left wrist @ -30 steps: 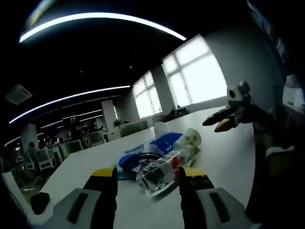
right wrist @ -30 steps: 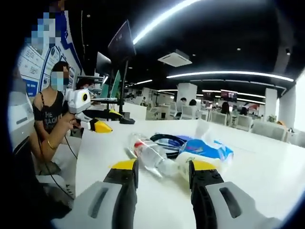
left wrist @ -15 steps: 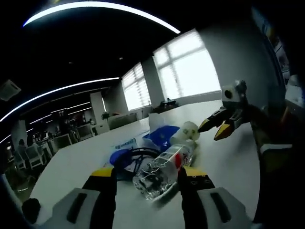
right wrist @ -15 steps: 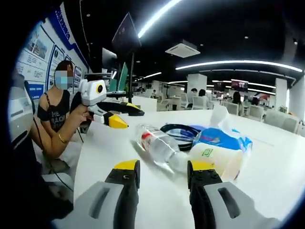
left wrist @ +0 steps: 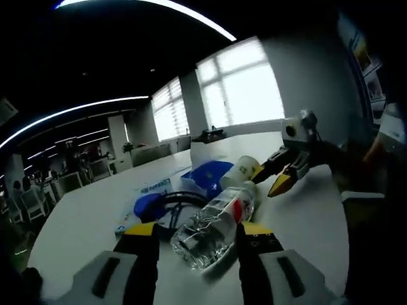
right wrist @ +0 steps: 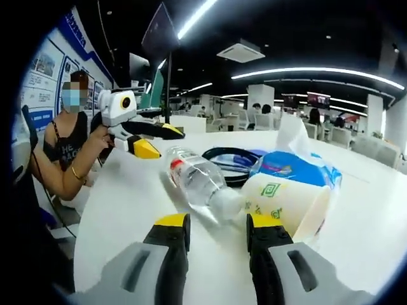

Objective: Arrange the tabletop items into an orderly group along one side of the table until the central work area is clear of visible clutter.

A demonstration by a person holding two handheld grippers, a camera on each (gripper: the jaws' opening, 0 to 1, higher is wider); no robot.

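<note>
A coiled black cable (right wrist: 230, 166) lies partly hidden behind the clear plastic water bottle (right wrist: 197, 184); the blue tissue pack (right wrist: 299, 171) sits half-covered by the white paper cup (right wrist: 283, 203).

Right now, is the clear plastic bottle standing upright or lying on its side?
Lying on its side. The bottle rests lengthwise on the white table, beside the paper cup.
</note>
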